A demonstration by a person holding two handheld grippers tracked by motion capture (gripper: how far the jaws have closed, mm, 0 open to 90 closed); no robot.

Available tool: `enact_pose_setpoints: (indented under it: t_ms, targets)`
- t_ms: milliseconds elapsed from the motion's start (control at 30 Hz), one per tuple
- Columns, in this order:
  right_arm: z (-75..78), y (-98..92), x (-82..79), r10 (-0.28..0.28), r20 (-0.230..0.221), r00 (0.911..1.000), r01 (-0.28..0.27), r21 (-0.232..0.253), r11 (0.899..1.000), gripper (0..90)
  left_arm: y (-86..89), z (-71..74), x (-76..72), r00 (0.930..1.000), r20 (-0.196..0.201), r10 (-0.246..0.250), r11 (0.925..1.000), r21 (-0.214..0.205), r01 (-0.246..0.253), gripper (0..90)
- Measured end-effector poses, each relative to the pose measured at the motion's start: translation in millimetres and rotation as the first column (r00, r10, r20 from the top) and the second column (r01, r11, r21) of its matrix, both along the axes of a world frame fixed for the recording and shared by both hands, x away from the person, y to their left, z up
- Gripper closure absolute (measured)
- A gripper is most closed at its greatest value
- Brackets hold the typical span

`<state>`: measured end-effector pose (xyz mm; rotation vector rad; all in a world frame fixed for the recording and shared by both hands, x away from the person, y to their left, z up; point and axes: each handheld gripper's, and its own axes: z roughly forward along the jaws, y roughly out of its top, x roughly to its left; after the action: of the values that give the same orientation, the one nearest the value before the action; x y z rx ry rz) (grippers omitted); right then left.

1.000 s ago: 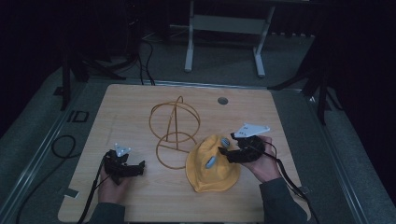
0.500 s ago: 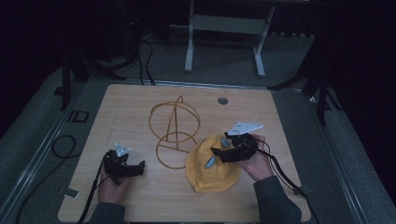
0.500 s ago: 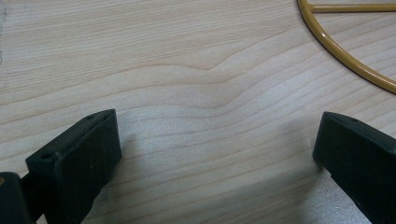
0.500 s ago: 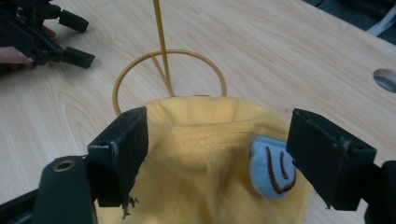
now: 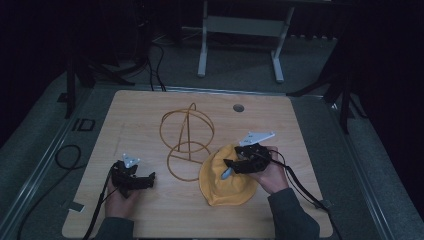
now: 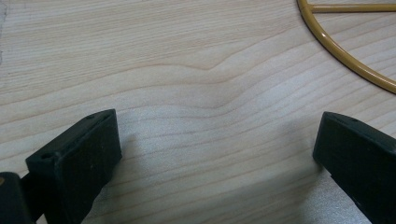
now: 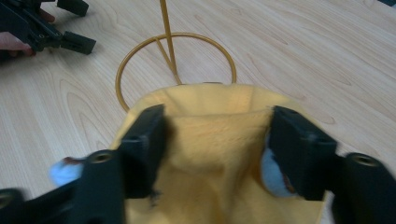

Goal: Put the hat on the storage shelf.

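Near the table's (image 5: pixel 150 220) right front corner, the right gripper (image 5: pixel 231 165) (jaws just closing) straddles a yellow cloth hat (image 5: pixel 226 182); the left gripper (image 5: pixel 149 179) rests open.

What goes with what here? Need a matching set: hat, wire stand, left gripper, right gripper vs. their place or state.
Things:
1. yellow hat
2. wire stand
3. left gripper
4. right gripper

States:
A. jaws open over bare wood, nothing between them
B. upright near the table's middle, ring base on the wood
C. lying on the table, its base ring's near edge just behind it
D. jaws astride yellow cloth, just been closing

Pairs: 1-C, 2-B, 3-A, 4-D
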<state>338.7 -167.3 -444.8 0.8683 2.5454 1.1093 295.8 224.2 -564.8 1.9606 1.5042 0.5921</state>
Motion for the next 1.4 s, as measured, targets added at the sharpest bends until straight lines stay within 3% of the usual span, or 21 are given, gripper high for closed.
enact_pose_setpoints:
  t_ms: [100,133,200,400,967,1400]
  targets:
    - [-0.1,0.1,0.1,0.0,-0.001,1.0,0.0,-0.001,1.0,46.5,0.0,0.0,0.0,1.0,0.0,0.0,1.0,0.001,0.0,0.8]
    - [-0.7,0.3,0.3,0.0,-0.004,1.0,0.0,-0.012,1.0,55.5,0.0,0.0,0.0,1.0,0.0,0.0,1.0,0.0,0.0,0.8]
    - [-1.6,0.6,0.5,-0.004,-0.002,1.0,0.004,-0.027,1.0,61.5,0.0,0.0,0.0,1.0,0.0,0.0,1.0,0.001,0.0,0.8]
    - [-0.8,0.7,-0.4,0.001,0.016,0.9999,0.0,-0.055,0.998,70.9,0.1,0.1,0.0,1.0,-0.001,-0.001,1.0,0.001,0.001,0.8]
    - [6.4,-3.9,0.5,0.017,0.024,0.9996,-0.015,-0.097,0.995,73.4,0.0,0.1,0.0,1.0,-0.001,0.0,1.0,0.0,0.0,0.8]
    - [28.8,-2.8,4.0,0.07,0.044,0.9966,-0.063,-0.144,0.988,73.5,0.0,0.0,-0.1,1.0,-0.001,0.0,1.0,0.0,0.0,0.8]
